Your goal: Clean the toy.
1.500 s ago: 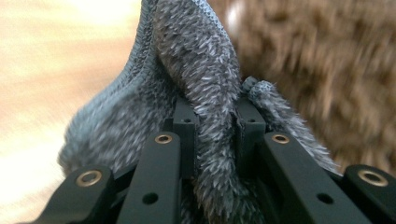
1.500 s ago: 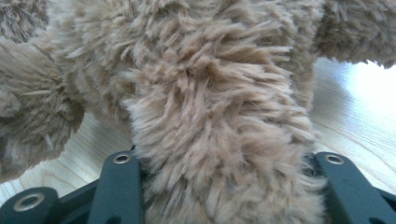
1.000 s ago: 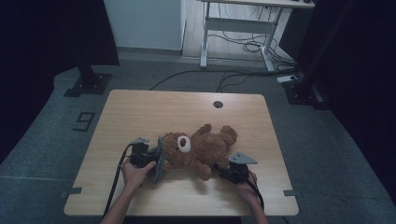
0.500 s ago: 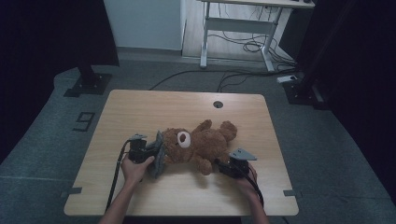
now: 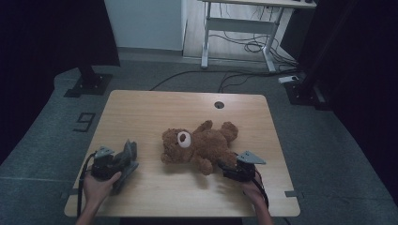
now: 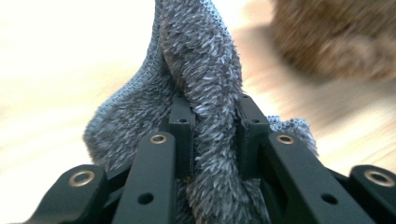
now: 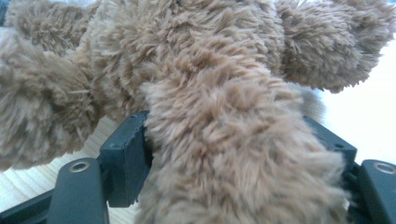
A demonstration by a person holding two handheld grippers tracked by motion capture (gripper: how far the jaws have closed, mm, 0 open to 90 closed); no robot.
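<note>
A brown teddy bear [image 5: 202, 145] lies on its back in the middle of the wooden table [image 5: 141, 112]. My left gripper [image 5: 123, 161] is well to the bear's left. It is shut on a grey fuzzy cloth [image 6: 205, 60] that stands up between its jaws, which have just been opening a little. The cloth [image 5: 128, 153] hangs off the gripper over the table. My right gripper [image 5: 225, 168] is at the bear's lower limb [image 7: 233, 154]. Its jaws have just been opening, and the furry limb lies loose between them, beside one pad [image 7: 126, 154].
A round cable hole [image 5: 219, 104] sits near the table's far edge. Beyond the table are a white desk frame [image 5: 234, 28] with cables on the floor. A black stand base [image 5: 89, 84] is at the far left.
My left gripper has pulled away to the left with the grey cloth, leaving a gap to the bear's head. The right gripper has stayed at the bear's limb.
</note>
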